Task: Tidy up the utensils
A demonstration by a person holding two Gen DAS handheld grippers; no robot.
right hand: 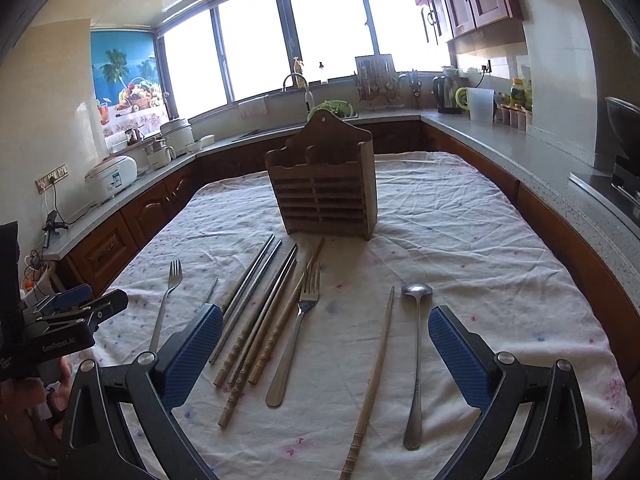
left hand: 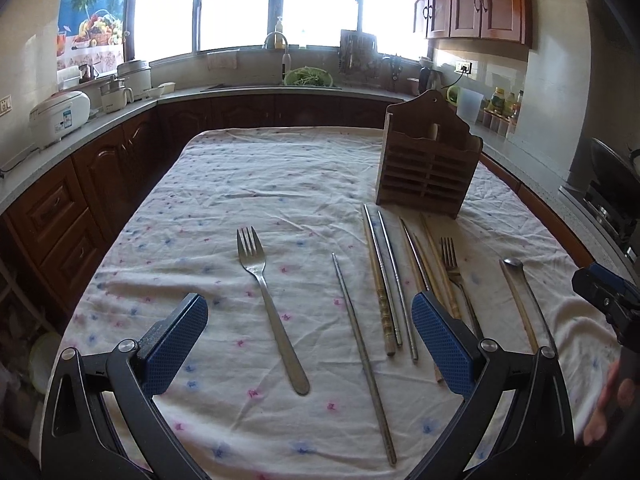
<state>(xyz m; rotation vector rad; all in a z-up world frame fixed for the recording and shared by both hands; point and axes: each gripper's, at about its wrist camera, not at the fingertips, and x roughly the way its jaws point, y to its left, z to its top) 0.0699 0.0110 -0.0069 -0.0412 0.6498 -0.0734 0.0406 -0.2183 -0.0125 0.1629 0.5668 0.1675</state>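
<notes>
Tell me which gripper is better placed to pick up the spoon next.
Right, probably. The spoon lies between the open right gripper fingers in its own view, while in the left gripper view it sits far off to the side.

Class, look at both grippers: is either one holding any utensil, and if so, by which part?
Nothing is held. The left gripper and right gripper are both open above the tablecloth.

right tongs point(right hand: 326, 350) spread wide above spoon point(right hand: 415, 364), forks, chopsticks, wooden holder point(right hand: 324, 192) upright behind
</notes>
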